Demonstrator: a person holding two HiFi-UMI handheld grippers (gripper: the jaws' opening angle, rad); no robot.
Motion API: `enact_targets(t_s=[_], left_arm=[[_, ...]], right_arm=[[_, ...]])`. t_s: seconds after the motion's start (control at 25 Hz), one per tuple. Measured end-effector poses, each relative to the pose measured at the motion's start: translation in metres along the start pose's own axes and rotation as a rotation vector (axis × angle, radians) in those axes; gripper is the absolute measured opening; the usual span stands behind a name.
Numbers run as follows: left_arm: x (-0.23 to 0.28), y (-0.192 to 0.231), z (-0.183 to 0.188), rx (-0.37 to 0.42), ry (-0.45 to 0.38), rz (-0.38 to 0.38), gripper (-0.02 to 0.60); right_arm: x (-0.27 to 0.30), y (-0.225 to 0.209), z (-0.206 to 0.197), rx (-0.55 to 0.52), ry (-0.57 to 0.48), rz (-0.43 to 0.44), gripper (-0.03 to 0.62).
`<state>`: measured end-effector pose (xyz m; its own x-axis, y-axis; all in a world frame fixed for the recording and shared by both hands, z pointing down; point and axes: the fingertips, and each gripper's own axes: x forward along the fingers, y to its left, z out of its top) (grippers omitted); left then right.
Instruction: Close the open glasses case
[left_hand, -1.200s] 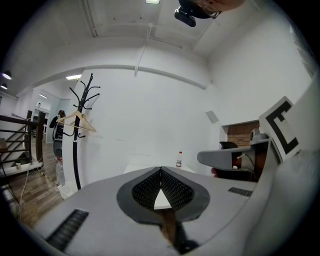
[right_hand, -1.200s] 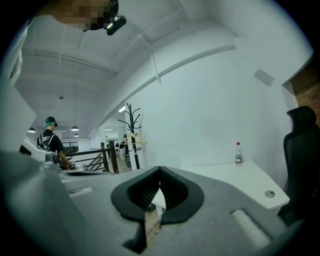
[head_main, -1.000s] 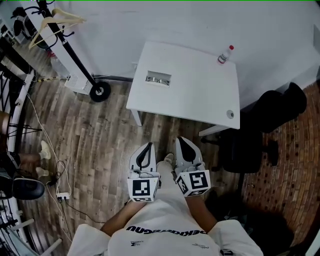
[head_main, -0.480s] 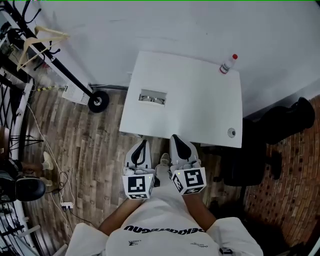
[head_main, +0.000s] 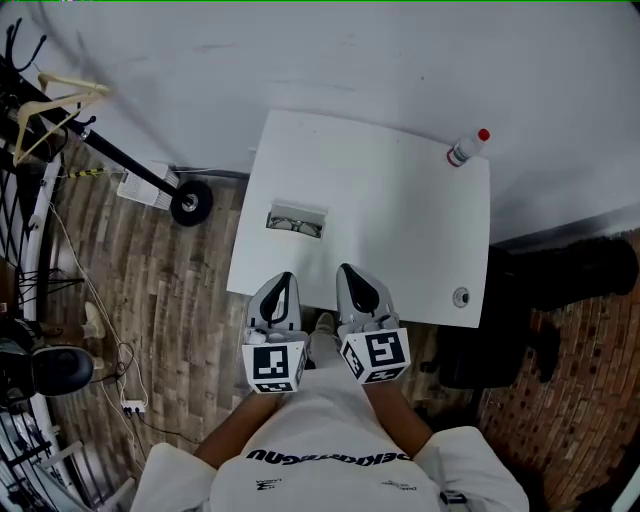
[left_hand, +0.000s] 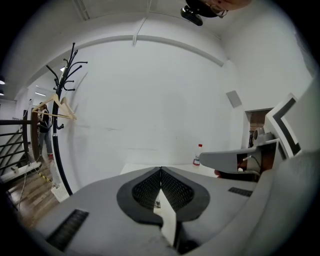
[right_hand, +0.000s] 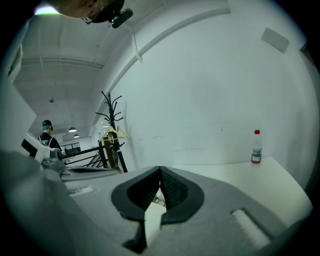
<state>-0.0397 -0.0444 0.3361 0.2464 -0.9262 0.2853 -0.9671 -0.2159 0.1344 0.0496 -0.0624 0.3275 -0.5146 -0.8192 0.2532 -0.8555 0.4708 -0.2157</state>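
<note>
- Head view: my left gripper (head_main: 283, 279) and right gripper (head_main: 346, 270) sit side by side at the near edge of the white table (head_main: 400, 230). Both are pinched together and carry nothing.
- The open glasses case (head_main: 296, 221) lies on the table at 12 o'clock from my left gripper, apart from it. What is inside is too small to make out.
- A bottle (head_main: 466, 148) lies at the table's far corner, toward 1 o'clock.
- Left gripper view: the left gripper's (left_hand: 160, 169) jaws meet at the tips with nothing between them. My own tool hides most of the table. The bottle (left_hand: 198, 155) shows at 1 o'clock and a coat rack (left_hand: 59, 130) at 9 o'clock.
- Right gripper view: the right gripper's (right_hand: 160, 168) jaws are likewise pressed together and empty. A dark speck behind the gap may be the case. The bottle (right_hand: 256, 147) is at 2 o'clock.
</note>
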Motion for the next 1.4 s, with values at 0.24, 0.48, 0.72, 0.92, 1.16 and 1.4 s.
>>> enact_targets(t_s=[0.24,0.48,0.72,0.92,1.16,1.4], left_arm=[[0.036,0.013,-0.012,-0.020,0.049,0.011,-0.002],[0.064,0.034,-0.027,-0.022,0.083,-0.026,-0.002],[0.099,0.057,-0.050,-0.018,0.113,-0.071,-0.002],[0.117,0.068,-0.069,-0.035,0.142,-0.081,-0.002],[0.129,0.064,-0.083,-0.051,0.165,-0.093,-0.002],[0.133,0.065,-0.093,-0.063,0.174,-0.093,-0.002]], right_arm=[[0.040,-0.018,-0.009,0.024,0.036,-0.008,0.002],[0.072,-0.025,-0.028,0.052,0.077,-0.057,0.000],[0.104,-0.032,-0.054,0.088,0.105,-0.104,-0.001],[0.128,-0.047,-0.079,0.134,0.144,-0.140,-0.002],[0.145,-0.068,-0.098,0.180,0.179,-0.177,0.000],[0.161,-0.074,-0.114,0.195,0.206,-0.169,0.024]])
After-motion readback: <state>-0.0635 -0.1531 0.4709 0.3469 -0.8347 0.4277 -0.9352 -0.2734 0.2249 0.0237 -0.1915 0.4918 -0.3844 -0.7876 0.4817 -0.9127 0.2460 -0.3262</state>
